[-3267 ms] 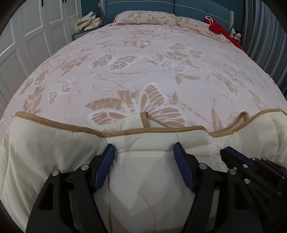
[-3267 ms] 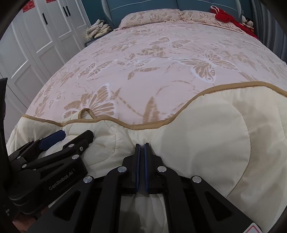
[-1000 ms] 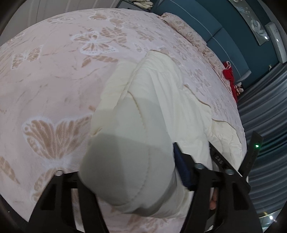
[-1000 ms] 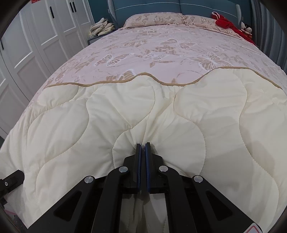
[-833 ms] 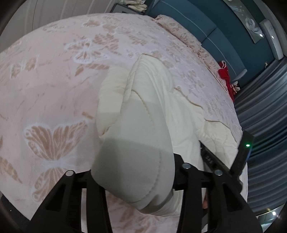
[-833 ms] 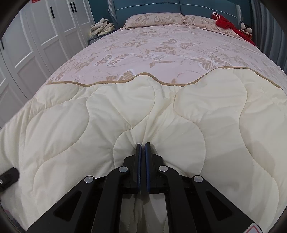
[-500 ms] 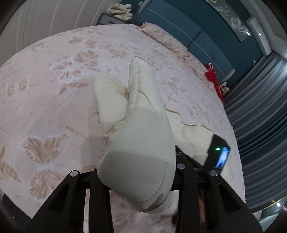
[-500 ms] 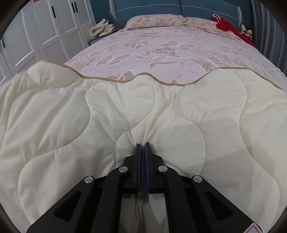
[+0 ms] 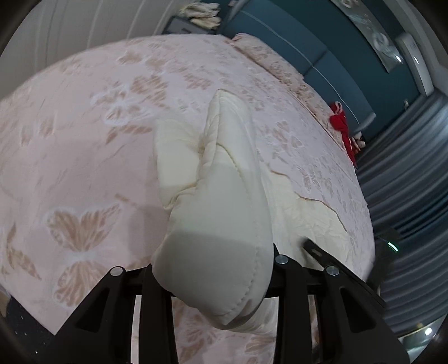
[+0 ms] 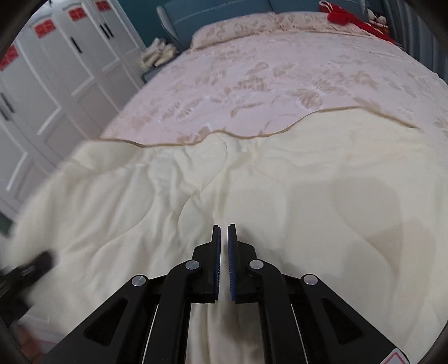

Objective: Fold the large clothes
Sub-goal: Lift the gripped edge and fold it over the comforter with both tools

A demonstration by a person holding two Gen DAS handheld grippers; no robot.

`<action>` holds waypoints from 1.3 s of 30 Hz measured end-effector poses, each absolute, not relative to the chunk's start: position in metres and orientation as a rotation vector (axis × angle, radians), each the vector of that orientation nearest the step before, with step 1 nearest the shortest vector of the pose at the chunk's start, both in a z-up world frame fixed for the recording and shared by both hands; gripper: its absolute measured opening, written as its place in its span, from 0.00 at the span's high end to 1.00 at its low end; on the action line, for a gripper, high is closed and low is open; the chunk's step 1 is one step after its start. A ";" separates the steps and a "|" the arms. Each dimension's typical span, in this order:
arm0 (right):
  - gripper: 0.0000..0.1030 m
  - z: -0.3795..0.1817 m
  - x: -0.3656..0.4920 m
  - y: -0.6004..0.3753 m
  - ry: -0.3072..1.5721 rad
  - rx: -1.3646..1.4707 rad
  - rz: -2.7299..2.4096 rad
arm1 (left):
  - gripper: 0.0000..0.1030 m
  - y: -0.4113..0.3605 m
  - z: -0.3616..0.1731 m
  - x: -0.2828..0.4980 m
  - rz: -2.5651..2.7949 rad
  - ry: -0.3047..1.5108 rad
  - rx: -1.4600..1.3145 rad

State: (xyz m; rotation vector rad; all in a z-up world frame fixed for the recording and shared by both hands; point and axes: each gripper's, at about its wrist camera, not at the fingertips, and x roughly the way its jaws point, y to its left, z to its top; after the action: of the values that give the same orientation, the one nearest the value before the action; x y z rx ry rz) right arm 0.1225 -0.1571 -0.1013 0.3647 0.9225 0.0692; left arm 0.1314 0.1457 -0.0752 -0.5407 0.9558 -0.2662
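Note:
A cream quilted garment with tan piping lies on the bed. In the left wrist view a thick fold of the garment (image 9: 218, 212) is lifted above the bedspread, bunched between my left gripper's (image 9: 215, 268) jaws and hiding the fingertips. In the right wrist view the garment (image 10: 280, 179) spreads flat under my right gripper (image 10: 224, 232). Its blue pads (image 10: 231, 252) stand a narrow gap apart with no cloth between them. The other gripper shows blurred at the lower left (image 10: 30, 266).
The pink butterfly bedspread (image 10: 280, 72) covers the bed. Pillows (image 10: 232, 30) and a red item (image 10: 344, 14) lie at the headboard. White wardrobe doors (image 10: 56, 70) stand on the left. Grey curtains (image 9: 406, 182) hang along the right.
My left gripper has carried the lifted fold further over toward the right. My right gripper's pads have parted slightly and let go of the garment; it has drawn back.

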 end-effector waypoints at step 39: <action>0.97 -0.168 0.001 -0.102 1.059 0.393 0.145 | 0.71 0.062 0.021 0.043 -0.491 0.880 -0.295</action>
State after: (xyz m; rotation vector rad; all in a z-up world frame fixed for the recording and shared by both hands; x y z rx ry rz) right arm 0.0005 -0.1016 -0.1678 0.3926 1.0590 0.1446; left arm 0.0425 0.0623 0.0212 -0.2946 0.8795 -0.4908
